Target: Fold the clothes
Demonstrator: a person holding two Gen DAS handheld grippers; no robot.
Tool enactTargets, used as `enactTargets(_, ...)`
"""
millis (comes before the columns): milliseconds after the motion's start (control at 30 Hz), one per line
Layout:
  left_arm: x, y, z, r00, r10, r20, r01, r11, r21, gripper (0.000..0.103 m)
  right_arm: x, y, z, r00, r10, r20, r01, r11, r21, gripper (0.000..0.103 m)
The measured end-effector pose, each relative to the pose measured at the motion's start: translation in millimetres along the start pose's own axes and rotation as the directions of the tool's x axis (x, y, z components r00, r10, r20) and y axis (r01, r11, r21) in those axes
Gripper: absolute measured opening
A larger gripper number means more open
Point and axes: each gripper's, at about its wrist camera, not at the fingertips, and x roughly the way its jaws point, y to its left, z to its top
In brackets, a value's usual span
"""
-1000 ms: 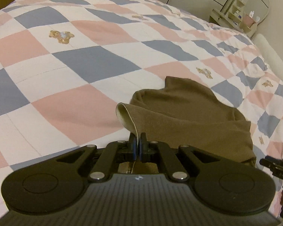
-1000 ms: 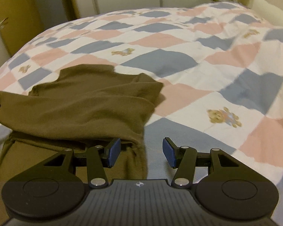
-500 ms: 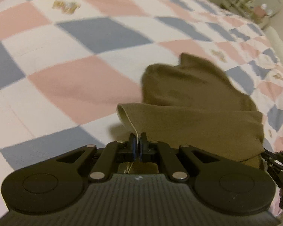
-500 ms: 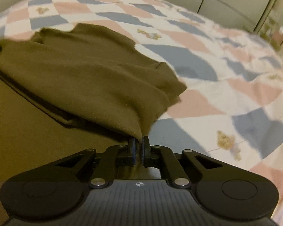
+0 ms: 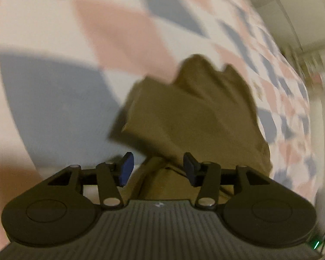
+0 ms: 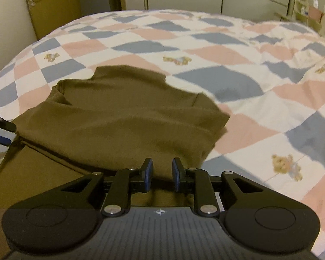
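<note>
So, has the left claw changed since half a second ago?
Yes. The left claw was shut on the brown garment's edge; now it is open, and it has moved forward over the garment, judged against the checked bedcover.

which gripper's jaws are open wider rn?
The left gripper: its jaws stand far apart over the brown garment. The right gripper is open too, but with a much narrower gap.
</note>
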Motion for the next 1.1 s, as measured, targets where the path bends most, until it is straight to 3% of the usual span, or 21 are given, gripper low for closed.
enactTargets(100,5.5,7.6,1.4,0.997,-0.04,0.059,0.045,0.995,-0.087,0.039,-0.4,-0.7,-7.9,1.0,-0.006,-0.014,0.007,1.0,0.019,0.028)
enactTargets(133,8.5,5.5,1.1,0.998,-0.03,0.058,0.035,0.997,-0.075,0.033,-0.3,-1.7,-10.3,1.0,-0.008,-0.02,0.009,1.0,0.026,0.028)
enactTargets(167,11.7,2.8,0.8,0.998,-0.018,0.054,0.021,0.998,-0.058,0.018,-0.3,-3.0,-11.9,1.0,-0.01,-0.025,0.01,0.999,0.033,0.028)
enactTargets(233,14.4,-14.1,-4.7,0.996,0.041,0.076,-0.046,0.997,0.066,0.006,-1.2,-6.6,-12.0,1.0,-0.012,-0.025,0.013,0.999,0.05,0.028)
enactTargets(267,14.2,-29.9,-11.1,0.989,0.095,0.117,-0.115,0.978,0.172,0.006,-1.7,-8.4,-12.1,1.0,-0.013,-0.026,0.014,0.998,0.059,0.028)
enactTargets(333,13.8,-63.3,-24.6,0.956,0.19,0.222,-0.264,0.889,0.375,0.006,-2.6,-12.0,-12.3,1.0,-0.015,-0.027,0.017,0.997,0.075,0.028)
enactTargets(367,16.4,-81.6,-40.4,0.931,0.214,0.295,-0.342,0.791,0.507,0.006,-3.1,-13.8,-12.4,1.0,-0.016,-0.027,0.018,0.996,0.084,0.028)
enactTargets(400,19.3,-100.2,-57.4,0.902,0.22,0.371,-0.417,0.663,0.622,0.006,-3.5,-15.6,-12.5,0.999,-0.017,-0.028,0.019,0.996,0.092,0.028)
enactTargets(433,22.2,-118.7,-74.4,0.87,0.211,0.445,-0.487,0.511,0.709,0.006,-4.0,-17.4,-12.6,0.999,-0.018,-0.028,0.021,0.995,0.101,0.028)
enactTargets(467,29.8,-128.6,-96.3,0.842,0.193,0.504,-0.539,0.332,0.774,0.006,-4.4,-19.2,-12.7,0.999,-0.019,-0.029,0.022,0.994,0.109,0.028)
enactTargets(533,51.4,-132.4,-143.0,0.811,0.109,0.575,-0.57,-0.074,0.818,0.01,-5.3,-22.8,-12.8,0.999,-0.021,-0.03,0.025,0.992,0.126,0.028)
enactTargets(567,59.9,-128.9,-156.5,0.829,0.093,0.552,-0.531,-0.182,0.828,0.012,-5.8,-24.6,-12.9,0.999,-0.022,-0.031,0.026,0.991,0.134,0.029)
enactTargets(633,76.3,-120.5,-180.8,0.869,0.08,0.489,-0.43,-0.368,0.824,0.017,-6.4,-27.0,-13.7,0.999,-0.018,-0.037,0.024,0.989,0.145,0.029)
enactTargets(667,80.8,-116.7,-183.8,0.878,0.097,0.469,-0.4,-0.39,0.83,0.016,-6.6,-27.9,-14.2,0.999,-0.015,-0.041,0.021,0.989,0.149,0.03)
enactTargets(700,81.2,-113.6,-182.1,0.878,0.106,0.466,-0.397,-0.38,0.835,0.016,-7.2,-28.7,-14.6,0.999,-0.013,-0.043,0.019,0.988,0.152,0.03)
enactTargets(733,76.8,-112.7,-176.1,0.882,0.116,0.457,-0.397,-0.34,0.853,0.019,-8.6,-29.5,-14.6,0.999,-0.011,-0.041,0.017,0.988,0.153,0.032)
enactTargets(767,70.8,-114.7,-166.8,0.892,0.134,0.432,-0.386,-0.273,0.881,0.024,-9.9,-30.5,-14.5,0.999,-0.008,-0.038,0.014,0.988,0.155,0.032)
enactTargets(833,47.5,-119.8,-141.1,0.936,0.145,0.322,-0.314,-0.075,0.947,0.027,-12.8,-33.1,-13.8,1.0,-0.003,-0.027,0.008,0.986,0.165,0.032)
enactTargets(900,20.4,-122.4,-114.3,0.974,0.101,0.204,-0.216,0.125,0.968,0.027,-15.8,-35.2,-9.8,1.0,0.008,-0.006,-0.007,0.985,0.175,0.032)
enactTargets(1033,-6.9,-123.3,-68.4,0.989,0.011,0.149,-0.138,0.449,0.883,0.025,-18.4,-34.7,6.3,0.997,0.043,0.059,-0.053,0.984,0.173,0.032)
enactTargets(1100,-7.5,-117.8,-46.8,0.981,-0.018,0.193,-0.147,0.582,0.8,0.025,-13.7,-32.6,14.5,0.995,0.069,0.073,-0.081,0.981,0.174,0.032)
